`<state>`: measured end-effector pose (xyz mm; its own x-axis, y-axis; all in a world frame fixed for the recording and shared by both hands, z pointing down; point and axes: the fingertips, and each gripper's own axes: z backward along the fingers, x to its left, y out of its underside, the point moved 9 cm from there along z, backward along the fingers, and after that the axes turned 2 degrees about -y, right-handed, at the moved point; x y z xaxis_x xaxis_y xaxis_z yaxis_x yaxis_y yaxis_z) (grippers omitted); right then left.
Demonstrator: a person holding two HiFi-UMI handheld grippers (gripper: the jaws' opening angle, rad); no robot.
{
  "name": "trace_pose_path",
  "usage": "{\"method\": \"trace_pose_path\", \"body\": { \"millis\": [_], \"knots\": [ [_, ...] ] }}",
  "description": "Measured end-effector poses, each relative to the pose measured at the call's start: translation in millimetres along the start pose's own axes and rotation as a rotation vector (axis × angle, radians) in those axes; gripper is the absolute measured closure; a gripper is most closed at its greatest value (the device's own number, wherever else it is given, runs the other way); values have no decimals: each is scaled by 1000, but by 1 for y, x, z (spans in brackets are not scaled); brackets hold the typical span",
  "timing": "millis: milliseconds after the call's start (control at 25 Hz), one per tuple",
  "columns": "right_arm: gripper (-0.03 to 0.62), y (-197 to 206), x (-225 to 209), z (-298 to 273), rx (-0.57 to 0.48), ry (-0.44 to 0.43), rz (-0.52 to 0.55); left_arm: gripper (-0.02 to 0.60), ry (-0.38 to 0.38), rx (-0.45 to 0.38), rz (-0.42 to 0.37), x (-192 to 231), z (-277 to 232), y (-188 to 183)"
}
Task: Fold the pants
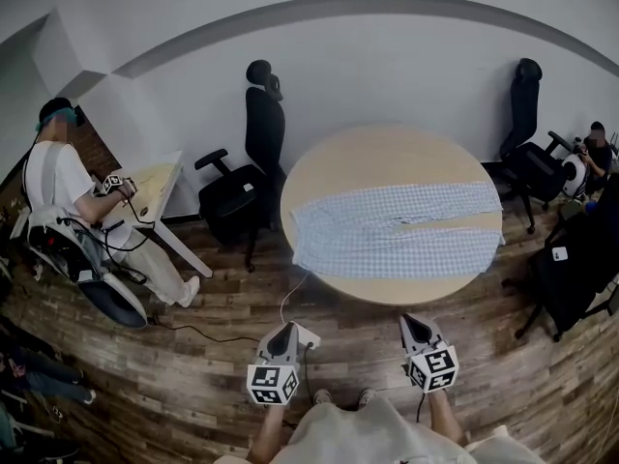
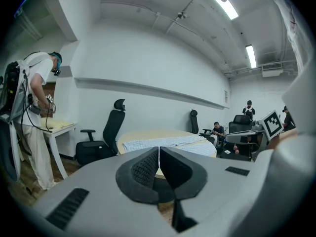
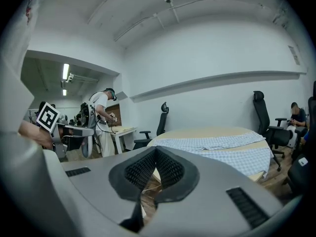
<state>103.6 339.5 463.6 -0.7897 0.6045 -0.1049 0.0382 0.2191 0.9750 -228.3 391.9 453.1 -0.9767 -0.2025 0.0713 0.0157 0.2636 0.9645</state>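
Pants [image 1: 397,230] lie spread flat on the round table [image 1: 387,158], ready for folding, while left gripper [image 1: 285,330] and right gripper [image 1: 414,323] hang well short of it, jaws closed on nothing, likely awaiting the approach.

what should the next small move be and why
The pants lie spread flat and unfolded on the table. The left gripper and right gripper are shut, empty and short of it. So probably bring both forward to the table's near edge and open the jaws.
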Motion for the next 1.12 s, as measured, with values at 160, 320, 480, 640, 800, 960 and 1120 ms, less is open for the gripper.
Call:
{"method": "trace_pose_path", "body": {
  "millis": [160, 320, 480, 640, 800, 960, 1120],
  "knots": [
    [566, 7, -11, 3, 12, -26, 6, 546, -14, 2, -6, -13, -4, 2],
    [566, 14, -17, 4, 22, -32, -7, 546, -19, 13, 0, -18, -7, 7],
    [565, 14, -24, -2, 19, -41, -11, 546, -18, 10, -6, -20, -18, 4],
    [565, 13, -33, -13, 21, -45, -12, 546, -19, 15, -5, -19, -32, 4],
    [565, 12, -40, -35, 30, -48, -12, 546, -20, 22, 5, -7, -51, 5],
    [565, 10, -51, -59, 47, -46, -6, 546, -12, 21, 16, 6, -79, 3],
    [566, 3, -64, -92, 60, -43, 11, 546, 8, 19, 27, 23, -118, 0]
  ]
}}
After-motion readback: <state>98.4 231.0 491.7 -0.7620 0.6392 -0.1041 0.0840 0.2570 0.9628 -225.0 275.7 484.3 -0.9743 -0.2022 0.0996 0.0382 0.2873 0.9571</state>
